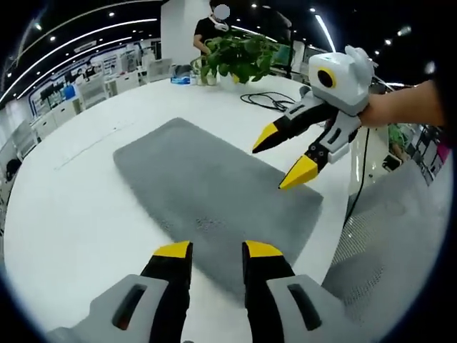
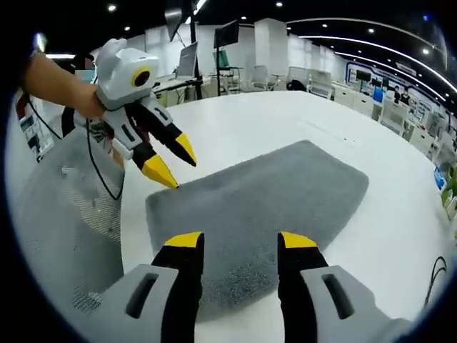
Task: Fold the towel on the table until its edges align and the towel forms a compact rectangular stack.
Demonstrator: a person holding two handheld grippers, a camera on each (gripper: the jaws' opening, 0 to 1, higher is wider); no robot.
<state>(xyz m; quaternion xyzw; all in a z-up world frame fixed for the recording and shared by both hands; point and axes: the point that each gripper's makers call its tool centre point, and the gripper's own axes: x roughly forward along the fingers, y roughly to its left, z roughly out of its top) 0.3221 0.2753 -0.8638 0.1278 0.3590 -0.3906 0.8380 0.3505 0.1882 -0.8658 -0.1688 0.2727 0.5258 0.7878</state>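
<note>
A grey towel (image 1: 214,189) lies flat on the white table (image 1: 71,214) as one long rectangle. My left gripper (image 1: 218,250) stands open over the towel's near end, with nothing between its jaws. The right gripper (image 1: 283,156) reaches in from the right, open, its yellow tips just above the towel's right edge. In the right gripper view the towel (image 2: 271,196) stretches away, and my right gripper (image 2: 240,241) hovers open over its near edge. There the left gripper (image 2: 173,161), held by a hand, points its open jaws down at the towel's near left corner.
A potted plant (image 1: 239,57) and a black cable (image 1: 268,100) sit at the table's far side, with a person (image 1: 213,28) behind them. A grey mesh chair (image 1: 400,236) stands beside the table edge, also seen as mesh chair (image 2: 64,214).
</note>
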